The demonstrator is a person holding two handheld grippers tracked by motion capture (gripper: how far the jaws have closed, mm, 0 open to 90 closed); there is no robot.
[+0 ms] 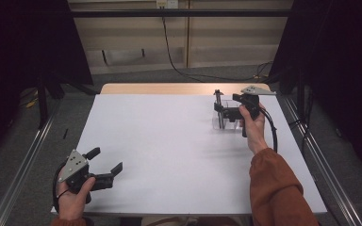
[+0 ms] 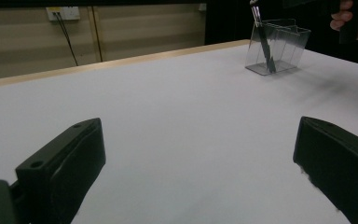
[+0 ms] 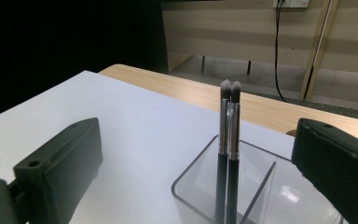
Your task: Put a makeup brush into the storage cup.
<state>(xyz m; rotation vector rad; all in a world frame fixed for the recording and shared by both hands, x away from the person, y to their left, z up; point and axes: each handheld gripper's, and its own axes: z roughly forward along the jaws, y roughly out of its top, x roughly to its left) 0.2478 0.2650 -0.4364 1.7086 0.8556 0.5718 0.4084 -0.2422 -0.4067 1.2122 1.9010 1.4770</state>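
A clear plastic holder [image 1: 231, 123] with inner dividers stands at the far right of the white table [image 1: 169, 141]. Two dark-handled brushes [image 3: 228, 135] with silver ferrules and grey tips stand upright side by side in its corner compartment. My right gripper [image 1: 222, 109] hovers over the holder, open. In the right gripper view the brushes rise in the gap between its jaws, and neither pad touches them. My left gripper [image 1: 107, 160] rests low at the table's near left corner, open and holding nothing. From the left gripper view, the holder [image 2: 284, 46] and brushes [image 2: 263, 42] are far off at the upper right.
A bare wooden strip [image 1: 169, 88] runs along the table's far edge. Beyond it are a pale wall and a black cable [image 1: 169, 52]. Metal rails [image 1: 19, 174] flank the table, and dark curtains hang on both sides.
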